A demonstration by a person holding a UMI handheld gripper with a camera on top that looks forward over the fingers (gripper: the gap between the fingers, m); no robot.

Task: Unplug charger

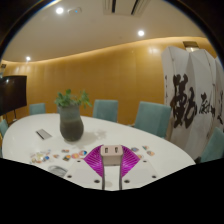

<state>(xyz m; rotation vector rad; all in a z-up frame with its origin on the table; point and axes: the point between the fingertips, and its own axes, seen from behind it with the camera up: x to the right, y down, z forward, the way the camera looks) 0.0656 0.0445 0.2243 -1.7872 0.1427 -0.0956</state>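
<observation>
A small white charger block (111,152) with two slots on its face sits between my fingertips, held up above the white table (100,135). Its white body or cable (111,172) runs down between the fingers toward me. My gripper (111,158) has its magenta pads (96,160) pressing on the charger from both sides. No socket or power strip shows in this view.
A grey vase with a green plant (70,118) stands on the table beyond the fingers to the left. Small cards and stickers (55,155) lie on the near table. Teal chairs (152,118) ring the table. A white banner with black calligraphy (192,95) stands at right.
</observation>
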